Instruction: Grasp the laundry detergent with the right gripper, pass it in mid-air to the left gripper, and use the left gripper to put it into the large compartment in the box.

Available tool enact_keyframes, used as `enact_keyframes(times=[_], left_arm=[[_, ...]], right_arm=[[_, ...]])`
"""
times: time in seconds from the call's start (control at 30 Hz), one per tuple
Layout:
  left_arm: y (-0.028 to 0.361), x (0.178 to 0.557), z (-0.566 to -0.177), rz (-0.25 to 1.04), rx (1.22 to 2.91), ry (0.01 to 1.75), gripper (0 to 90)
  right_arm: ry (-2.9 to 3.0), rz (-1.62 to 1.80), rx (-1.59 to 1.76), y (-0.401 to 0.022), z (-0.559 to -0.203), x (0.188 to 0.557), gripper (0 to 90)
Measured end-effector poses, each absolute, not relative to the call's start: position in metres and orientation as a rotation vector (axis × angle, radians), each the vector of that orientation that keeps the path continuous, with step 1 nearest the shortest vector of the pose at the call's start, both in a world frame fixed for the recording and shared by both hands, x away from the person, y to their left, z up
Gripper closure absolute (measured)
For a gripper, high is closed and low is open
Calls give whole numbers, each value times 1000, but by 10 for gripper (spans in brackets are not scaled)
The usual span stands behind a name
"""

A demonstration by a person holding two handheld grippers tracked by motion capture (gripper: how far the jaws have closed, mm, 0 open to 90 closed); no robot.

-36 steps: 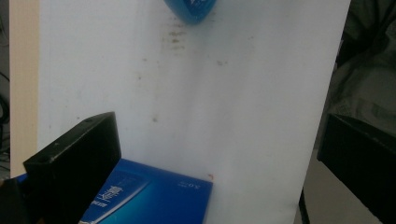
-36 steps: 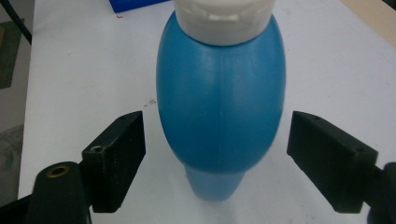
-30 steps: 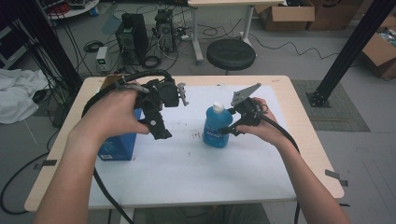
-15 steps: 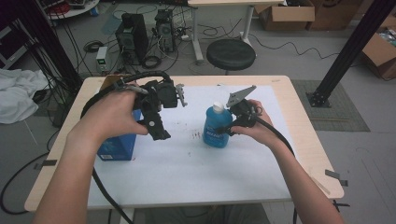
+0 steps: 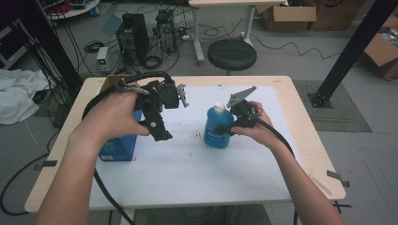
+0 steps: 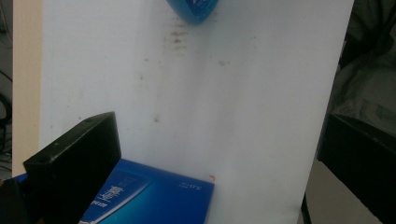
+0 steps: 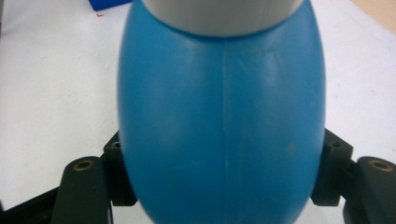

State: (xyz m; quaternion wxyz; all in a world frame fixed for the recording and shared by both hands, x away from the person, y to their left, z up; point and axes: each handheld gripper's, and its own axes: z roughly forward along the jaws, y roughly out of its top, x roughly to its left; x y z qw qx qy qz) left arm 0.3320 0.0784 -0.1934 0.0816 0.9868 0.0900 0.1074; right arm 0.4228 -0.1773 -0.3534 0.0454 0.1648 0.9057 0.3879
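right tool (image 5: 233, 123): jaws just closing in, now flanking and touching the blue bottle (image 5: 218, 127) | bottle: upright, centre frame on the white surface (image 5: 187, 173) | left tool (image 5: 159, 133): left of centre, raised over the blue box (image 5: 117, 149), jaws wide apart, holding nothing

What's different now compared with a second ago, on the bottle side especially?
The right gripper has just been closing its jaws around the blue plastic bottle with the white cap; its pads now sit against the bottle's sides. The bottle stays upright on the white sheet. The left gripper stays raised and open above the blue cardboard box.
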Motion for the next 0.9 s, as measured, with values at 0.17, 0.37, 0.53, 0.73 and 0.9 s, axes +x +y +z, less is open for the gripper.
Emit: enact_keyframes(times=[0.17,0.37,0.53,0.73,0.9], left_arm=[[78,332,-194,318,2950,269,1],[79,333,-194,318,2945,270,1],[79,333,-196,315,2945,268,1],[78,333,-198,311,2940,274,1],[79,333,-196,318,2943,265,1]], right_arm=[[2768,1179,501,-176,-355,423,335],[2779,1181,497,-176,-357,426,362],[2788,1201,479,-175,-357,425,427],[2782,1213,475,-177,-358,424,432],[2789,1207,448,-177,-357,425,440]])
